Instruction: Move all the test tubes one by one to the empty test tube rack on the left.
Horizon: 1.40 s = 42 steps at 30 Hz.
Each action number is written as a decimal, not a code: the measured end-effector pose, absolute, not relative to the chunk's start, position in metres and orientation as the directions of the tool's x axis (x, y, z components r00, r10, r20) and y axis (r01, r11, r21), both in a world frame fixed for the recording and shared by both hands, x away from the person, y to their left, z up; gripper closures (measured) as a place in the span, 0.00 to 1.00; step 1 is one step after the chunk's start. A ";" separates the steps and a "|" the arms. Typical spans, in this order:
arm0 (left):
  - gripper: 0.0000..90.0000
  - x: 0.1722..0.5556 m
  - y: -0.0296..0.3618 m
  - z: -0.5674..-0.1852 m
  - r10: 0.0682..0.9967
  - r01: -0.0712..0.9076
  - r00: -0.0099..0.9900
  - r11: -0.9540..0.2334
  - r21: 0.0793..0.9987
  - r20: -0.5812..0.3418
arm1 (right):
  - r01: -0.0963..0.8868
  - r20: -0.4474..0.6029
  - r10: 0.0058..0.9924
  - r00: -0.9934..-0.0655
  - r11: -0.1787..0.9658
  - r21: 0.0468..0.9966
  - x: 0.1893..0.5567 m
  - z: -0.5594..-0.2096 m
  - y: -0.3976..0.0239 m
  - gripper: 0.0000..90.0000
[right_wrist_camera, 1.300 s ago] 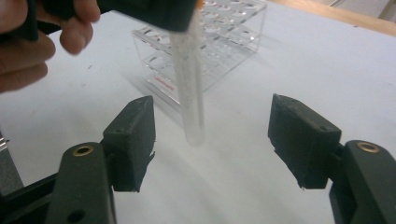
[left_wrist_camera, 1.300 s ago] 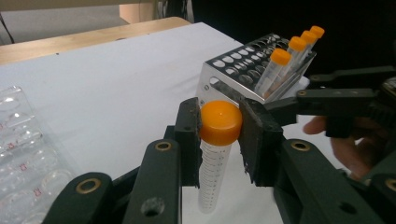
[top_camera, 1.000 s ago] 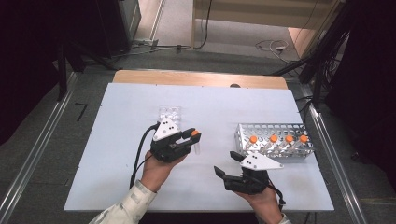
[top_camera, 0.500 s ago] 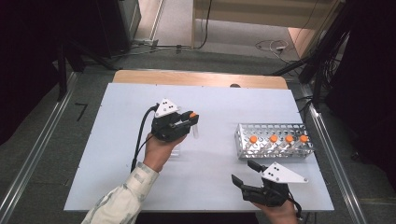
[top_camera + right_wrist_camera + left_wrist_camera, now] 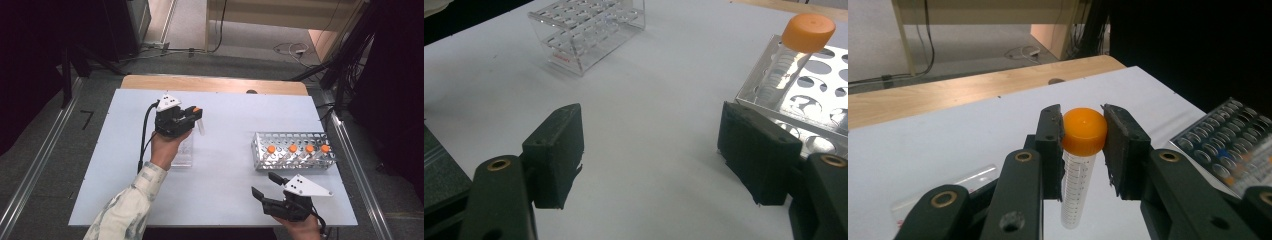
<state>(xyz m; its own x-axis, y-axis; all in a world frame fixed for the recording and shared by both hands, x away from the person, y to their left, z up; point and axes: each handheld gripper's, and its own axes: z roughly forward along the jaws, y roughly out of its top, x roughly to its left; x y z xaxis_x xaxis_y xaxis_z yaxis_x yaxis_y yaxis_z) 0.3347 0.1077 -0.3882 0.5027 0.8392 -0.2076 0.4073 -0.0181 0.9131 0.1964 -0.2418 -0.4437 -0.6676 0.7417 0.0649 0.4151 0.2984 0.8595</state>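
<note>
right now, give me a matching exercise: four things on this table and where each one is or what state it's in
Things:
1. orange-capped tube
2. metal rack
3. clear rack
4. right gripper

States:
a. jaws wide apart, nothing between them
b. holds four orange-capped tubes in a row
c. clamped by its cap in the left gripper
d. see-through, no tubes in it

Pairs: 1-c, 2-b, 3-d, 4-a
</note>
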 end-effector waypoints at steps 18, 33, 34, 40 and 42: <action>0.79 0.347 0.128 -0.371 0.887 0.373 0.436 -0.023 0.928 -0.153 | 0.415 0.066 0.747 -0.662 0.291 0.862 0.196 -0.444 -0.244 0.29; 0.79 0.351 0.125 -0.383 0.905 0.387 0.411 -0.064 0.920 -0.110 | 0.413 0.063 0.746 -0.662 0.293 0.862 0.196 -0.444 -0.245 0.29; 0.79 0.351 0.125 -0.384 0.905 0.390 0.411 -0.068 0.918 -0.107 | 0.413 0.063 0.746 -0.662 0.293 0.862 0.196 -0.444 -0.245 0.29; 0.79 0.352 0.122 -0.394 0.909 0.394 0.409 -0.094 0.914 -0.083 | 0.415 0.065 0.747 -0.662 0.293 0.861 0.196 -0.444 -0.245 0.29; 0.78 0.351 0.119 -0.398 0.909 0.394 0.413 -0.114 0.912 -0.064 | 0.416 0.065 0.747 -0.662 0.293 0.861 0.196 -0.445 -0.244 0.29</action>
